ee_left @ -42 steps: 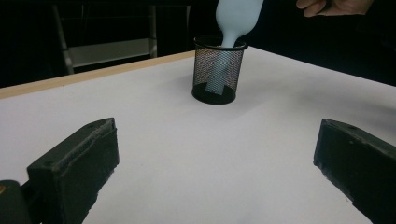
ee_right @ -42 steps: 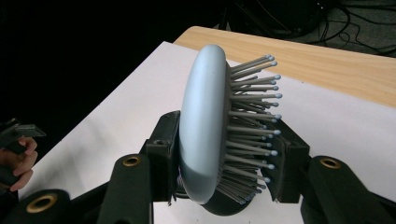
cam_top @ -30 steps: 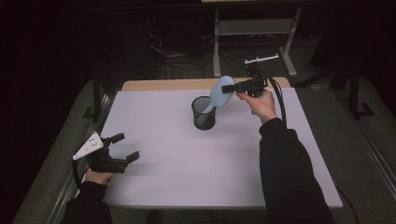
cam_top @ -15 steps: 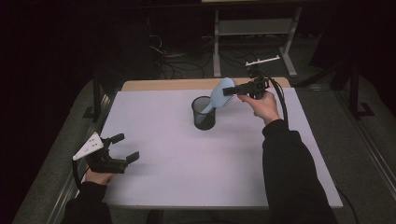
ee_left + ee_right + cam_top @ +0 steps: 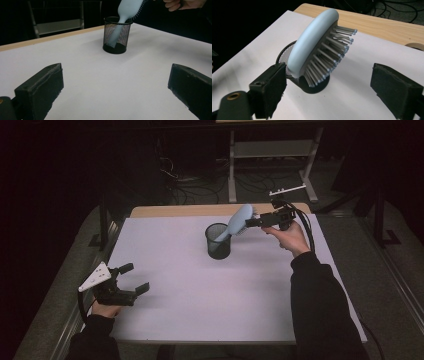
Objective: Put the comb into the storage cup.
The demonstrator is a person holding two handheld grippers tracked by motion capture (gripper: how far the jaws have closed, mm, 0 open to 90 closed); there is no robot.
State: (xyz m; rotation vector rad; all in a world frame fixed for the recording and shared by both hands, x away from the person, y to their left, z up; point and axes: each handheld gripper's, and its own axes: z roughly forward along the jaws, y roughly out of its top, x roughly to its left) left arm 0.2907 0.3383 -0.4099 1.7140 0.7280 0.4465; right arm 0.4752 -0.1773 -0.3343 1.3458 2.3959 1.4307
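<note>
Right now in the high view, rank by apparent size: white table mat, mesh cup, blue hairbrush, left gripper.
1. White table mat, by far.
2. Left gripper, though it sits nearer the camera.
3. Mesh cup and blue hairbrush look about alike; the brush's handle is partly hidden inside the cup.

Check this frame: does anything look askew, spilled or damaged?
Only the hairbrush stands out: its handle sits in the mesh cup, but it leans steeply over the rim toward the right gripper, whose jaws have just been opening and stand apart around the head. The cup stands upright; nothing looks spilled or damaged.
</note>
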